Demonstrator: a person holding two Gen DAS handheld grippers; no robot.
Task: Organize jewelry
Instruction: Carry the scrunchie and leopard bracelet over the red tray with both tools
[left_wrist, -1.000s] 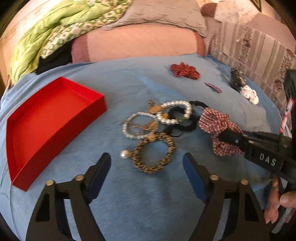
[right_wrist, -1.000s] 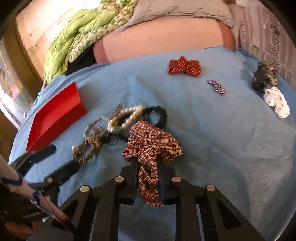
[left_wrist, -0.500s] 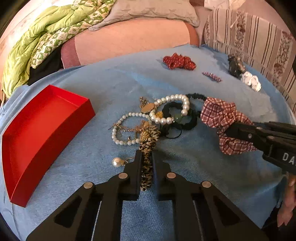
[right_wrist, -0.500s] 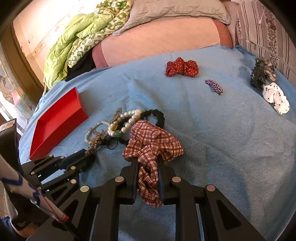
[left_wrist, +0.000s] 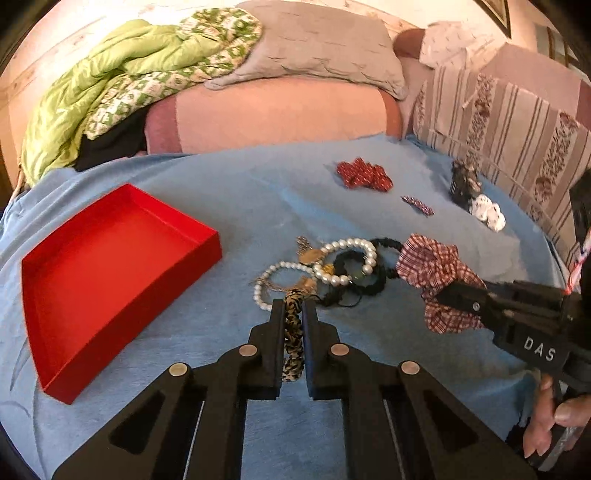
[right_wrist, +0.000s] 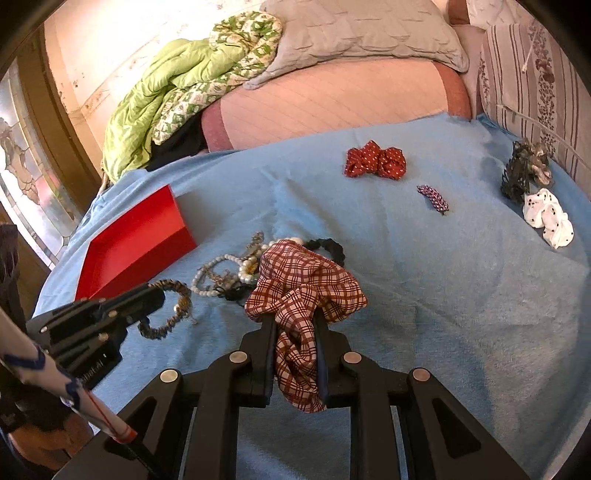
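My left gripper is shut on a leopard-print bracelet, lifted a little off the blue bedspread; it also shows in the right wrist view. My right gripper is shut on a red plaid scrunchie, which also shows in the left wrist view. A tangle of pearl bracelets, a black band and gold pieces lies between them. An open red box stands at the left, also in the right wrist view.
Farther back on the bedspread lie a red dotted scrunchie, a small purple clip, a dark claw clip and a white dotted scrunchie. Pillows and a green quilt line the back; a striped cushion is at right.
My left gripper closed on the leopard bracelet, then lifted it toward the left, away from the pile. My right gripper kept hold of the plaid scrunchie and raised it slightly.
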